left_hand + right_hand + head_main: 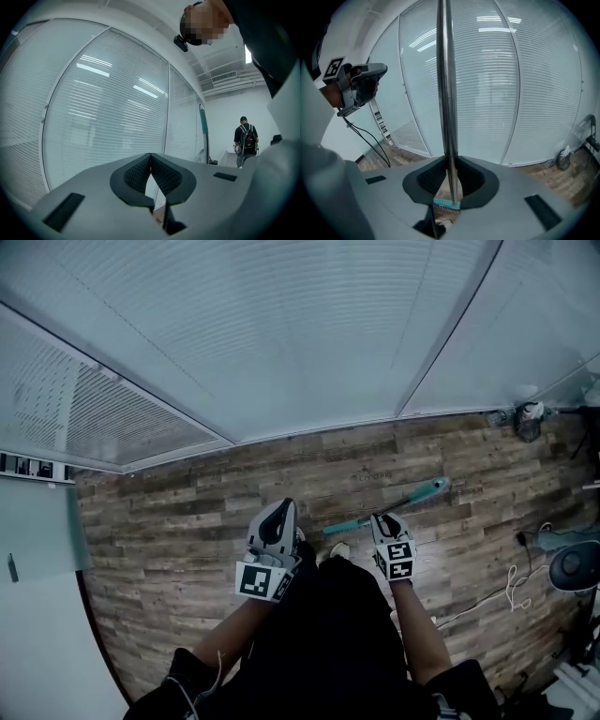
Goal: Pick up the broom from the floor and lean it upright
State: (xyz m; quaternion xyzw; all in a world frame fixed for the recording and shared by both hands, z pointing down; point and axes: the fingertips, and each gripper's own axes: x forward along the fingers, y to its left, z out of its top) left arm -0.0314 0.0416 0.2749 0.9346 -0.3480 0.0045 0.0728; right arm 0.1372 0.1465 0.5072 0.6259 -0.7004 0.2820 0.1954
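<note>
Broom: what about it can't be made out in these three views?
- Head view: the broom is small and seen from above. Whether its head touches the floor cannot be told.
- Right gripper view: the right gripper hides most of the broom head with its body. Only a teal strip shows below the jaws.
- Left gripper view: just a thin distant pole, its lower end cut off by the body of the left gripper.

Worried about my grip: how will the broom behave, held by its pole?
The broom looks stiff: its pole runs straight from the right gripper. The smooth, shiny metal may slip in the jaws. With most length above them, it probably tips easily.
</note>
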